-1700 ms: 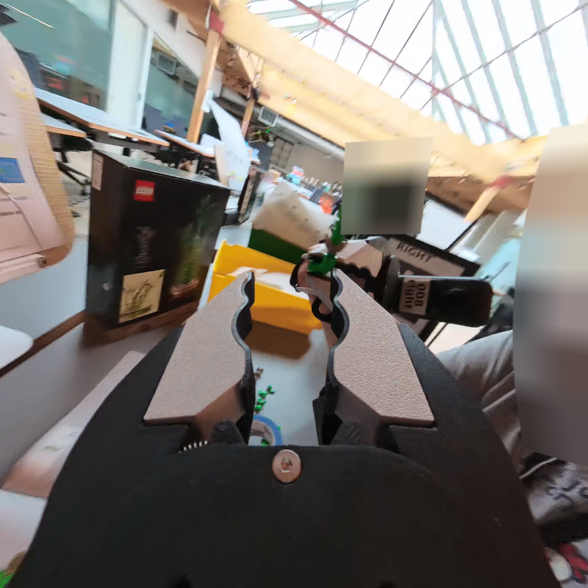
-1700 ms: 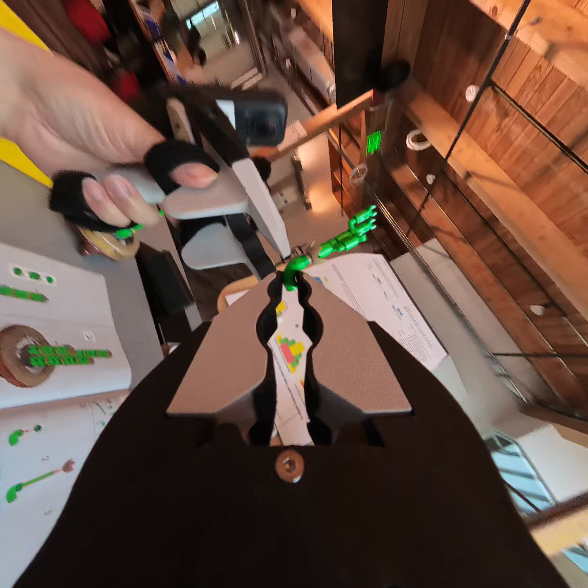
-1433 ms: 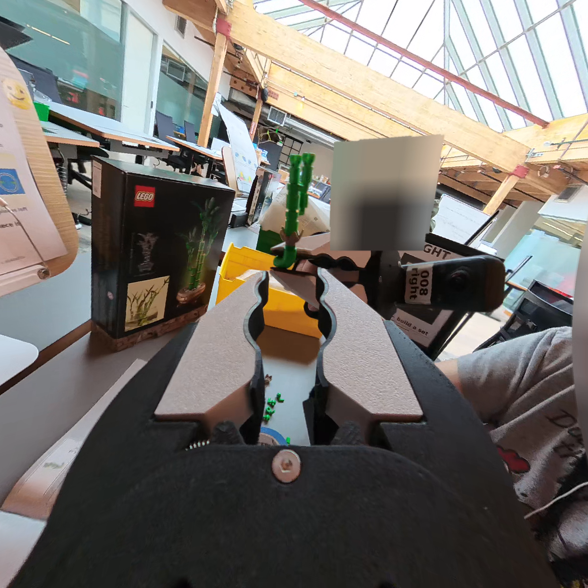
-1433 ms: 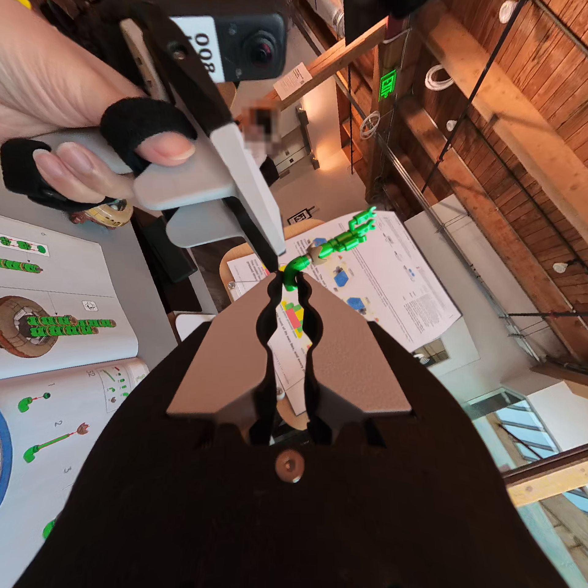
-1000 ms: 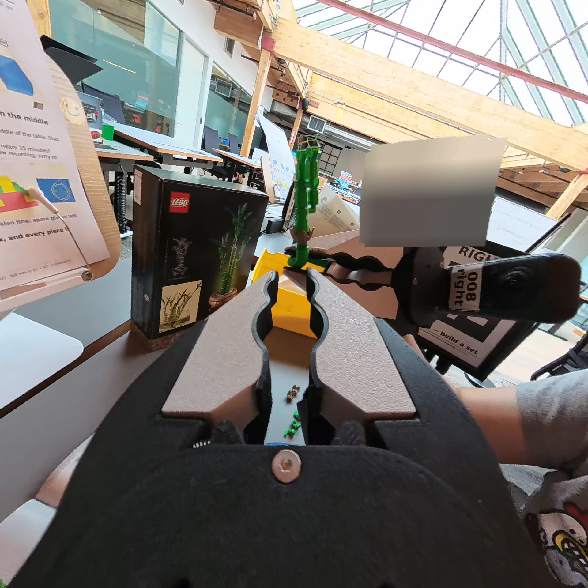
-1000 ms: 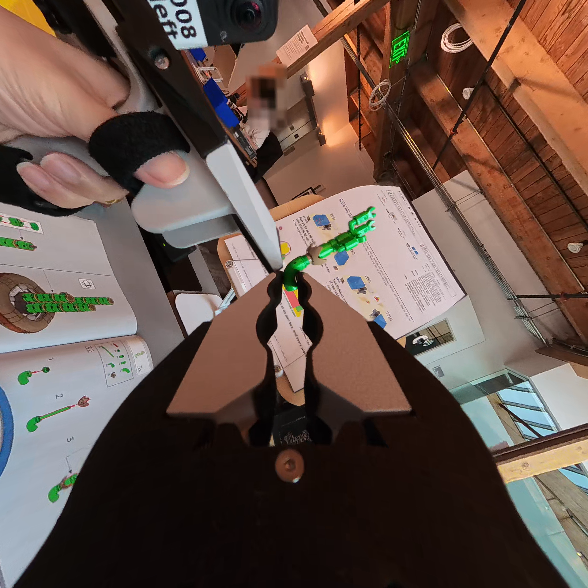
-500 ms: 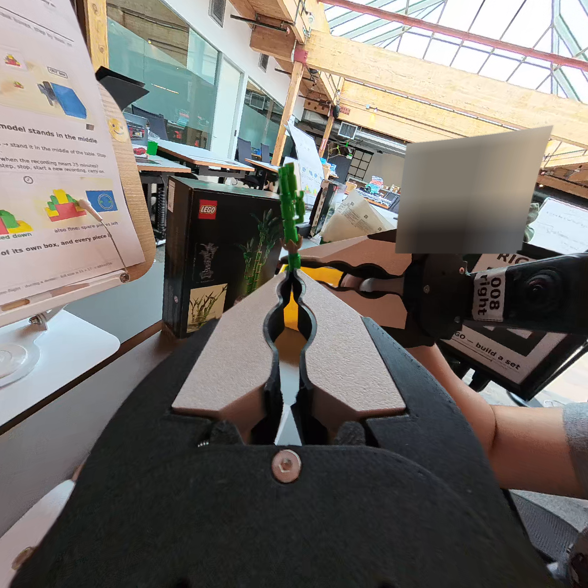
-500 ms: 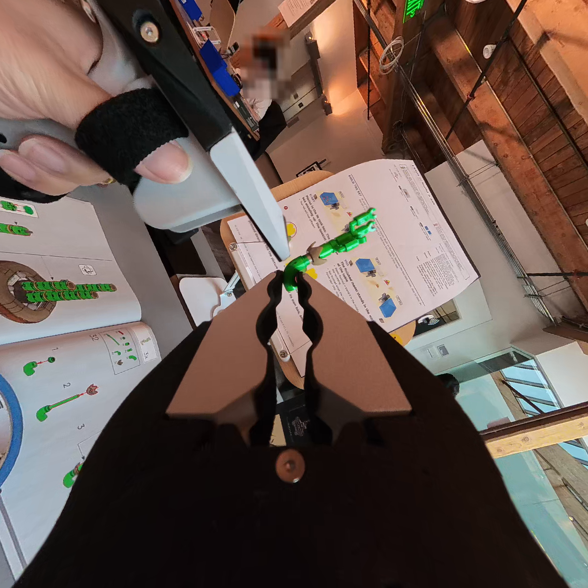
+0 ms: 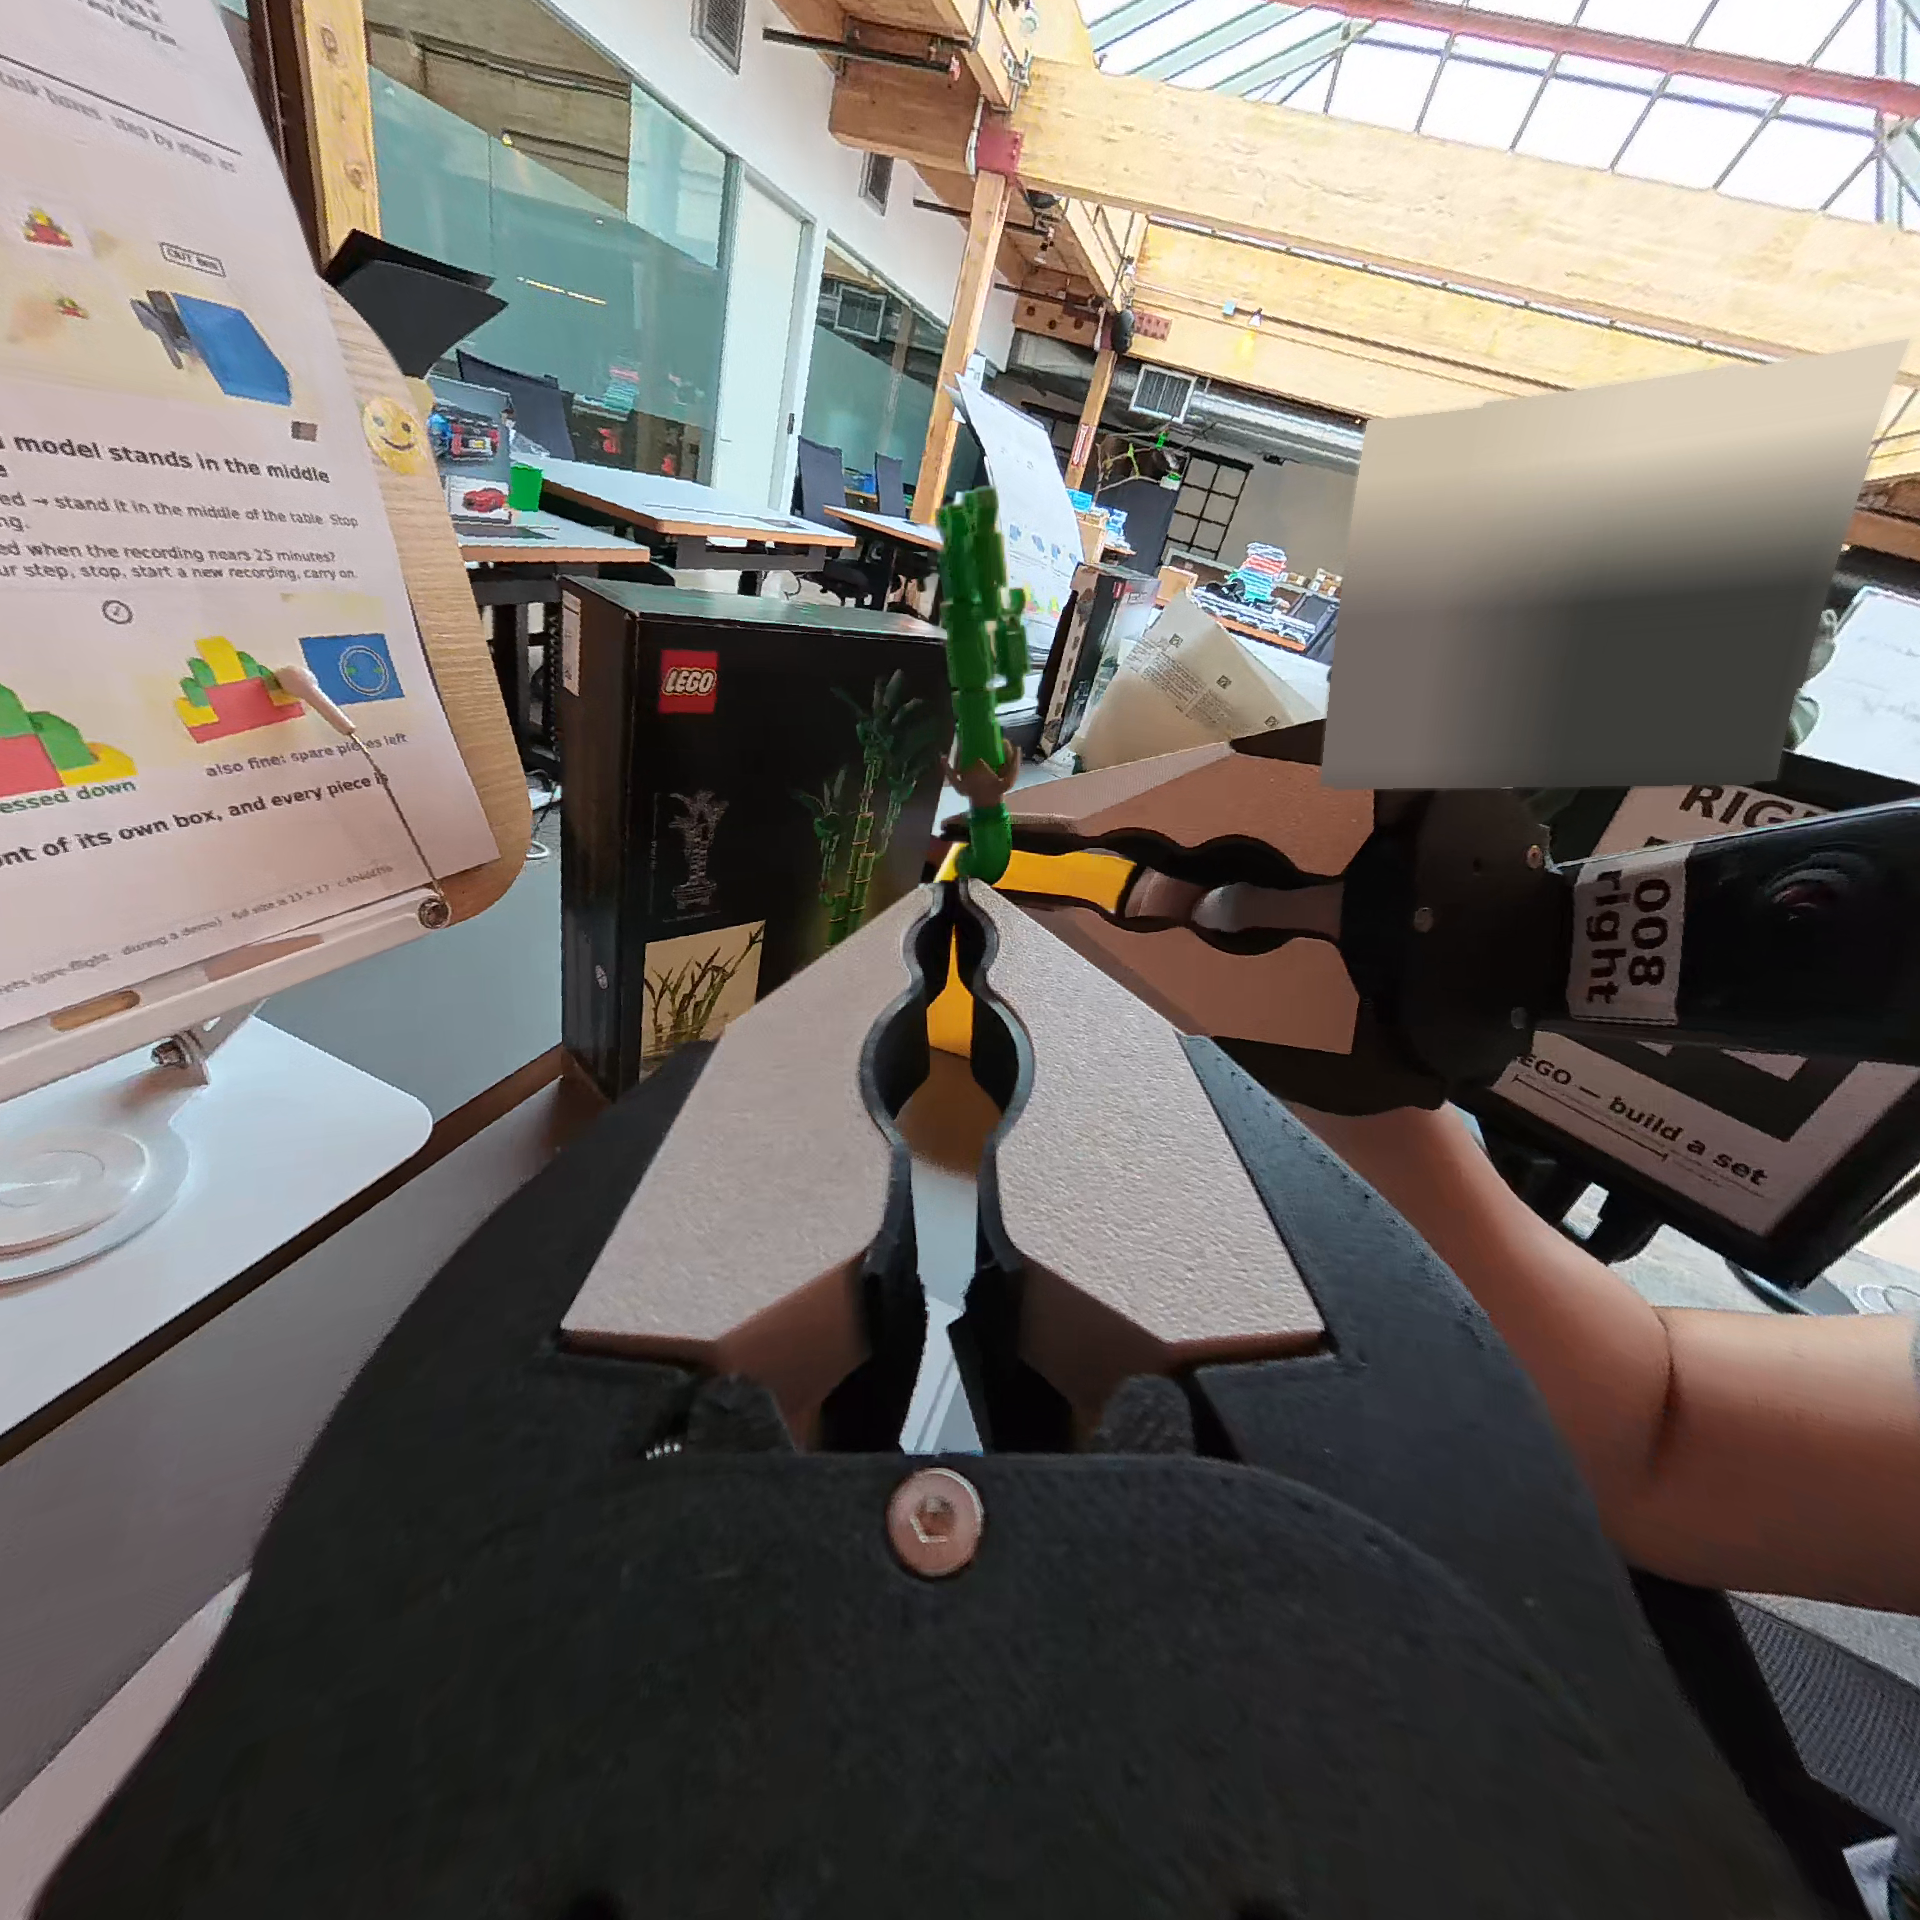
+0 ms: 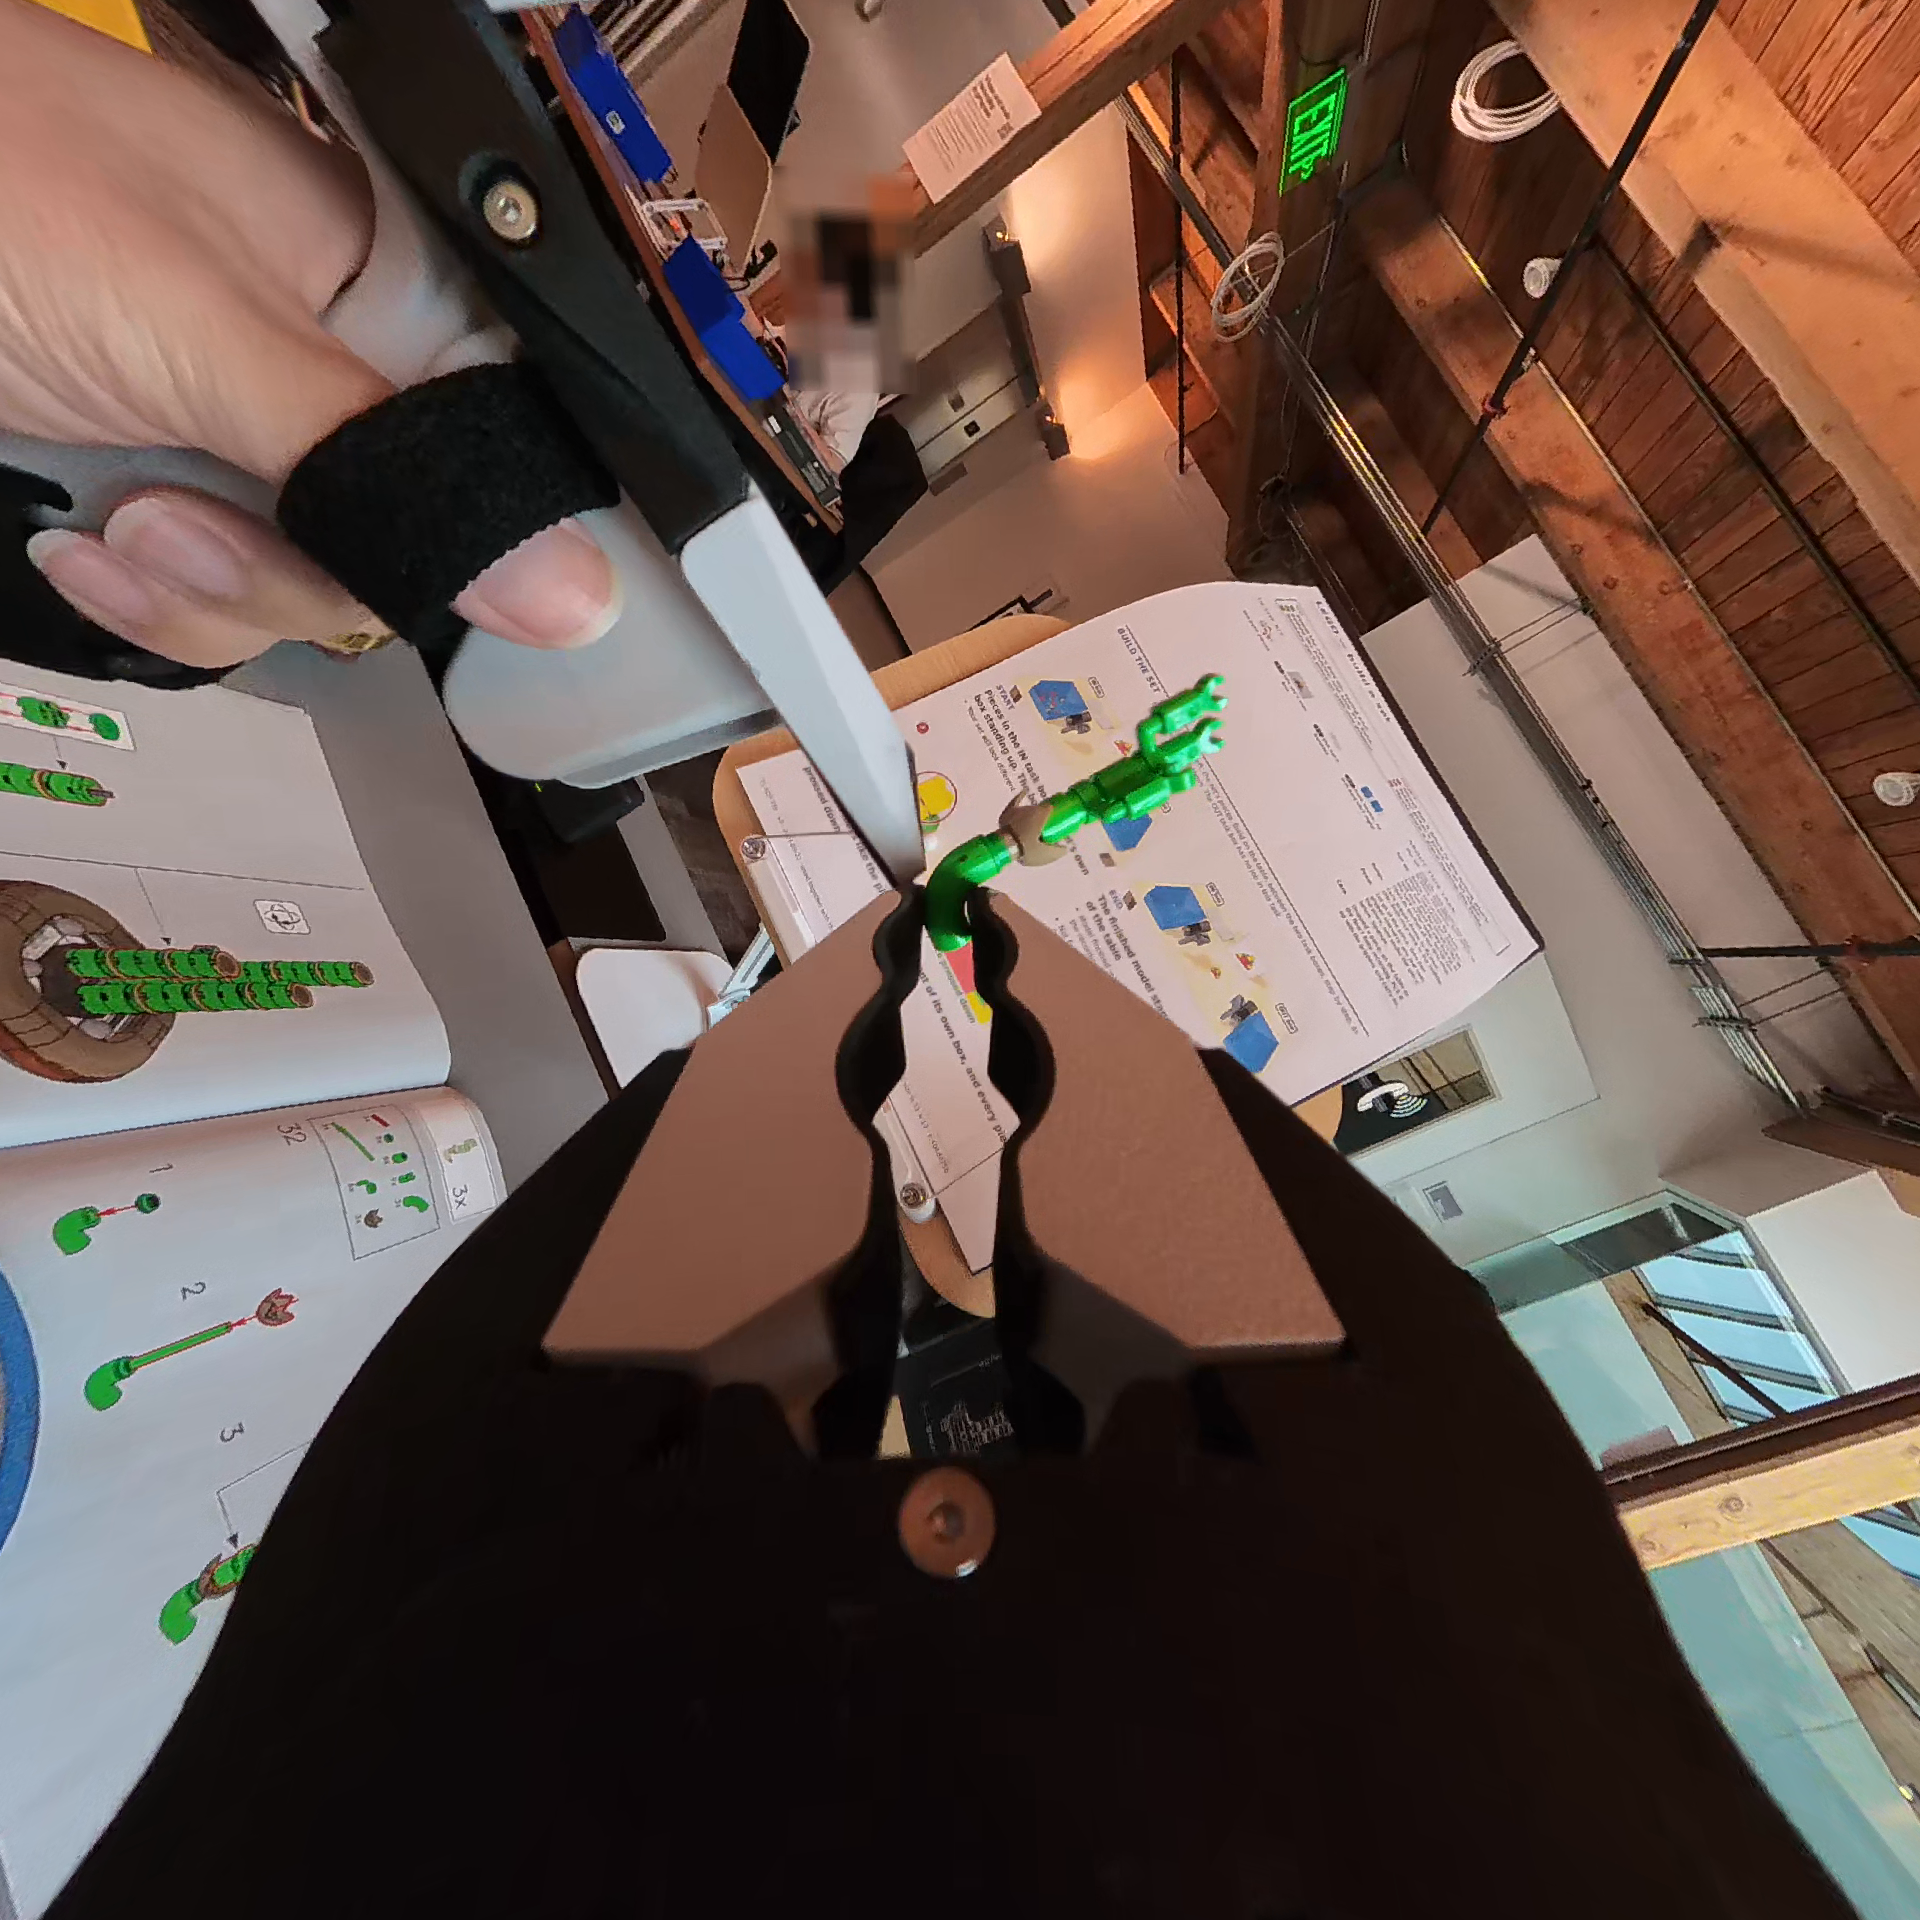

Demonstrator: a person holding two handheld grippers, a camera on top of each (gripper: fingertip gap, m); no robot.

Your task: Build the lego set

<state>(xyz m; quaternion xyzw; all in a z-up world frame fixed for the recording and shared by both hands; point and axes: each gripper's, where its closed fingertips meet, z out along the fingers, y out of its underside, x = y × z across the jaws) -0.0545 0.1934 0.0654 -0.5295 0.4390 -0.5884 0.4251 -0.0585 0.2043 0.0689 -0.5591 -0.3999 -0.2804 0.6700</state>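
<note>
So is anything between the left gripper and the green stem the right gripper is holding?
Nothing visible. The left gripper, tips together, sits just under the green stem's curved base, which the right gripper pinches; only open air separates them.

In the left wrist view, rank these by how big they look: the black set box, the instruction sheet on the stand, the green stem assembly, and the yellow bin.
1. Instruction sheet, though it sits nearer the camera and is cropped.
2. Black set box.
3. Green stem assembly.
4. Yellow bin, mostly hidden behind the fingers, so its true size is unsure.
</note>
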